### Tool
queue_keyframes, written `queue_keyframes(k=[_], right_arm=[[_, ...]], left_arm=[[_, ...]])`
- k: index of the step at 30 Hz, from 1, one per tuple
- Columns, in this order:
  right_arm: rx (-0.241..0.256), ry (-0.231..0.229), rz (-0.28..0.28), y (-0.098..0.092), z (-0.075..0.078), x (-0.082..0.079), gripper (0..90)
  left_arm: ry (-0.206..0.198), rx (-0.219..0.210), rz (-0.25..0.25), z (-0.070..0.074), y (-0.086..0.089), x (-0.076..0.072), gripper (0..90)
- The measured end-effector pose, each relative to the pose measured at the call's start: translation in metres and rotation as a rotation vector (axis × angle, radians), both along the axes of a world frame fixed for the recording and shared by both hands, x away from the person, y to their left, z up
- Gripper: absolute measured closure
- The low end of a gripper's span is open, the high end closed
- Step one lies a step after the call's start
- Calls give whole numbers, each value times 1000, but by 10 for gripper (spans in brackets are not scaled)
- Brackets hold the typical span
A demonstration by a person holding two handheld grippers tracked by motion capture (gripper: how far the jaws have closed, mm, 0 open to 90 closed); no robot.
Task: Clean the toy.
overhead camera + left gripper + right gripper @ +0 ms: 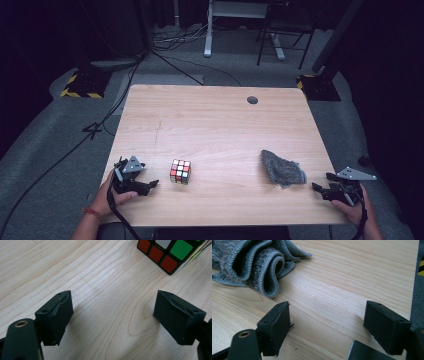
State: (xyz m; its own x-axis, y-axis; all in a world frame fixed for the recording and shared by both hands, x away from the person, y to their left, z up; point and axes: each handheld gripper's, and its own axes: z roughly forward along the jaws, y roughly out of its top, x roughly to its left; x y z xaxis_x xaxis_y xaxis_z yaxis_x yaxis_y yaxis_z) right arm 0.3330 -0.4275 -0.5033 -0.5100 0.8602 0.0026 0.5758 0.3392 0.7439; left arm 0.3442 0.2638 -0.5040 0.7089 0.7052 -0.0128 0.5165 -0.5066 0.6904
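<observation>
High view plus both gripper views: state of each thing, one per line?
Cube: scrambled, flat on the table, apart from both grippers.
Cloth: crumpled in folds, lying on the table, not held.
Left gripper: open, jaws wide apart, nothing between them, low over the table short of the cube.
Right gripper: open, nothing between the jaws, near the table's right edge, short of the cloth.

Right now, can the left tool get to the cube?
Probably yes. The left tool sits open on the table, pointing toward the cube, with only bare wood between them. The cloth lies far off on the other side.
</observation>
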Motion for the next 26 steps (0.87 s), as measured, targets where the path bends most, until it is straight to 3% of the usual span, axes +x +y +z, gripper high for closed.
queue_keyframes(k=[26], right_arm=[[-2,-2,0,0,0,0,211]], left_arm=[[2,-5,7,0,0,0,165]])
